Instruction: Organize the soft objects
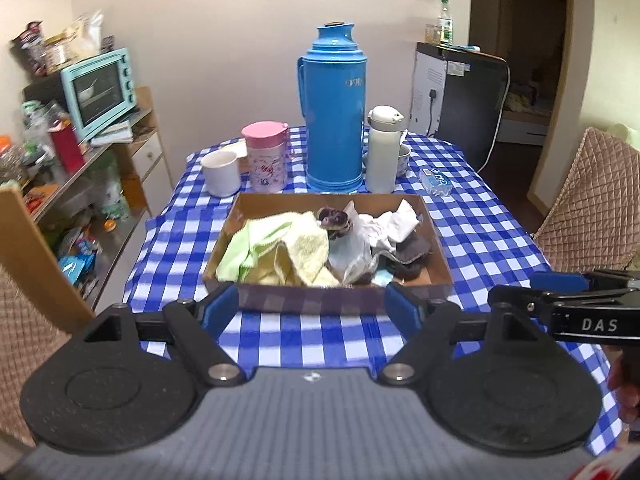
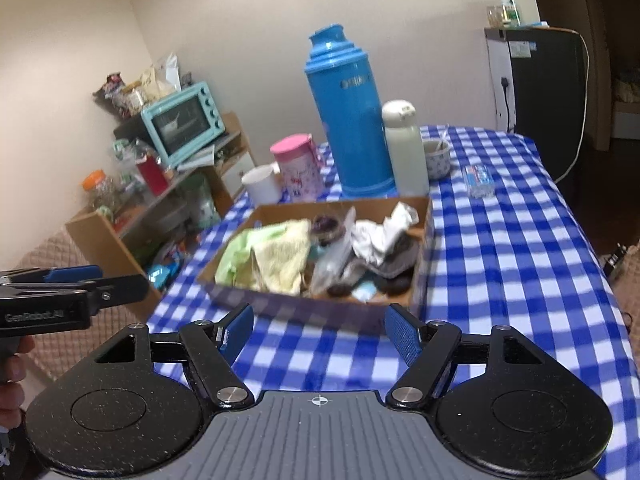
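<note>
A shallow cardboard box (image 1: pixel 434 240) (image 2: pixel 420 276) sits mid-table holding soft things: a yellow-green towel (image 1: pixel 280 248) (image 2: pixel 272 256), white crumpled cloth (image 1: pixel 392 224) (image 2: pixel 380 232), a clear plastic bag (image 1: pixel 352 252), dark grey fabric (image 1: pixel 412 256) and a small brown piece (image 1: pixel 334 218). My left gripper (image 1: pixel 316 308) stands open just short of the box's near wall, nothing between its blue pads. My right gripper (image 2: pixel 318 332) is also open and empty, in front of the box; it shows from the side in the left wrist view (image 1: pixel 560 292). The left gripper shows at the left edge (image 2: pixel 80 280) of the right wrist view.
Behind the box stand a blue thermos (image 1: pixel 334 112), a white flask (image 1: pixel 384 148), a pink cup (image 1: pixel 266 156), a white mug (image 1: pixel 221 174), a small bowl (image 1: pixel 404 158) and a tissue pack (image 1: pixel 436 182). Cluttered shelves with a teal oven (image 1: pixel 104 88) lie left; quilted chairs (image 1: pixel 592 200) flank the checked table (image 1: pixel 480 220).
</note>
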`<state>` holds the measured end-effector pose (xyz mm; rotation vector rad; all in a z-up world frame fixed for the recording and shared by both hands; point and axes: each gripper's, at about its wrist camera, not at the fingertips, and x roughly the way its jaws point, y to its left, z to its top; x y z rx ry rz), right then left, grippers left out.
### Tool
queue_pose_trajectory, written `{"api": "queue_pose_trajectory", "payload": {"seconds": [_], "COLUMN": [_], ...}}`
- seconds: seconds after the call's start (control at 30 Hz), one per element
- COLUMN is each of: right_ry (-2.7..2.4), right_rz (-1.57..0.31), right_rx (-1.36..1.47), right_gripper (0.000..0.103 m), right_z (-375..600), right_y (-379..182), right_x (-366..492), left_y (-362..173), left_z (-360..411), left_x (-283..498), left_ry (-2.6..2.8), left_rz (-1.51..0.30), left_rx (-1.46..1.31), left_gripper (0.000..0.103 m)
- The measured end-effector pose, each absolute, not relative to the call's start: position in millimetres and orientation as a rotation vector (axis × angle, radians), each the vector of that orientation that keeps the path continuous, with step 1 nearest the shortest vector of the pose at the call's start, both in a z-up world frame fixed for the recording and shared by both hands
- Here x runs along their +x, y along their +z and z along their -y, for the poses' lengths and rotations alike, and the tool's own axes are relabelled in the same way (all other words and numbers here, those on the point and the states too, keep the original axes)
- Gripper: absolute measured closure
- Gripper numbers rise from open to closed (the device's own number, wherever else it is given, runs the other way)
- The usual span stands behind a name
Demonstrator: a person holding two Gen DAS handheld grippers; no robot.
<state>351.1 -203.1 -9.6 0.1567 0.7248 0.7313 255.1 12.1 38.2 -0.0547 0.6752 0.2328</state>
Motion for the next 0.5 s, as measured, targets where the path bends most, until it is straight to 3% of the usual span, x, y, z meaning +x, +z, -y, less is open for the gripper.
{"api": "queue_pose_trajectory", "payload": {"seconds": [0.5], "right_ry": [0.74], "right_rz": [-0.79], "right_rx": [0.098], "right_gripper": [0.03], "right_z": [219.7], "right_y": [-5.7], "right_x": [285.9], "left_y": [32.8], "left_z": [16.3], "left_x": [175.1], "left_ry": [0.243], "left_rz": [-0.749], "left_rx": [-0.099], "left_gripper": [0.025]}}
